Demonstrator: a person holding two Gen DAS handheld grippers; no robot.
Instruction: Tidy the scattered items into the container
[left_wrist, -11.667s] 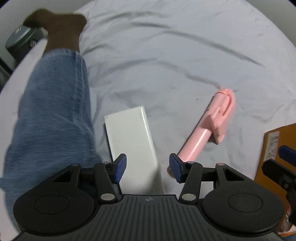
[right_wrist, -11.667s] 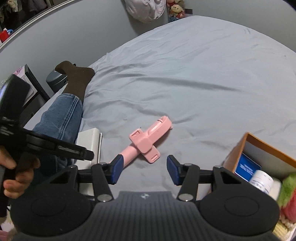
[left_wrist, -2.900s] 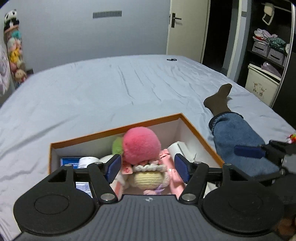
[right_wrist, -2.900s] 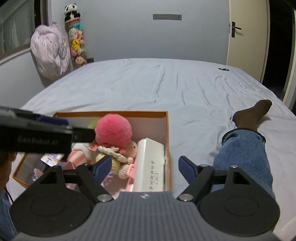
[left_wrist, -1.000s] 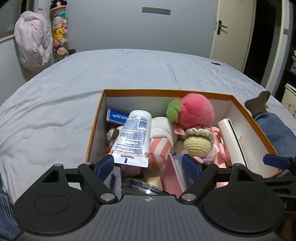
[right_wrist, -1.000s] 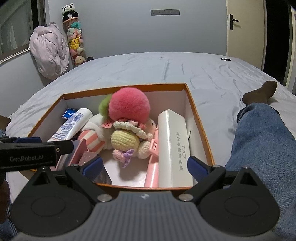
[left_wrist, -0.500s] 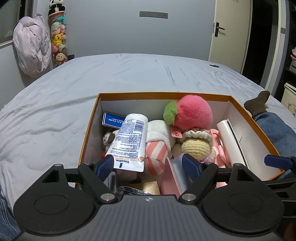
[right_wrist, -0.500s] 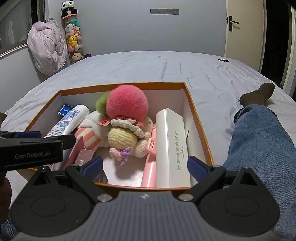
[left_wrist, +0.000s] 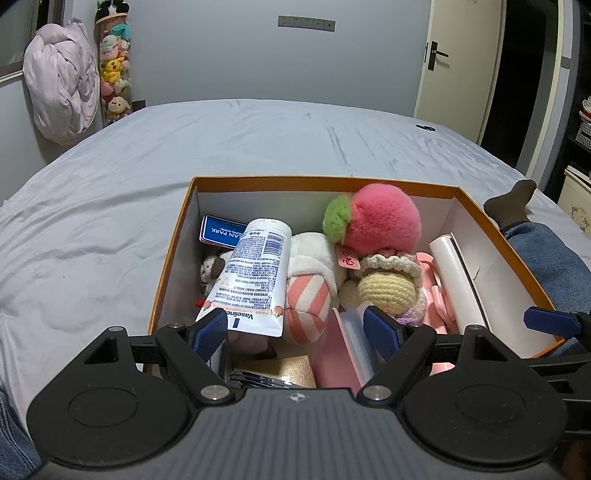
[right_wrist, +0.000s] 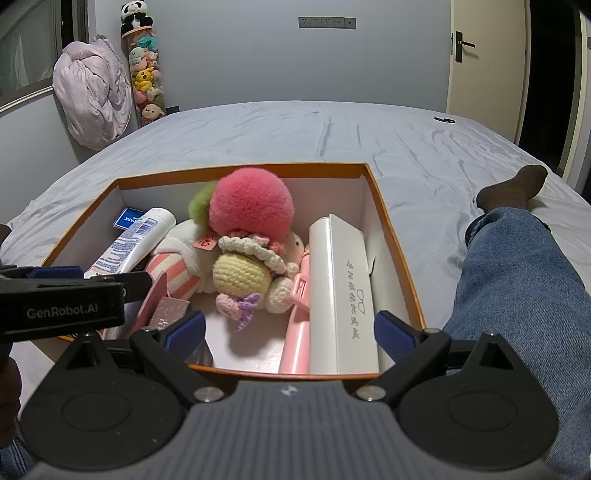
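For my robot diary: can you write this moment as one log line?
stage: items boxed | left gripper: open, empty | right gripper: open, empty | orange box: full | bed: nothing loose seen

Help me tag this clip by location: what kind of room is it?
Most likely a bedroom: a wide bed with a grey sheet fills the view, a column of plush toys stands by the wall, and a door is at the far right.

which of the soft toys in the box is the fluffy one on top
The round pink pompom plush with the green tuft; it sits above the yellow crocheted doll.
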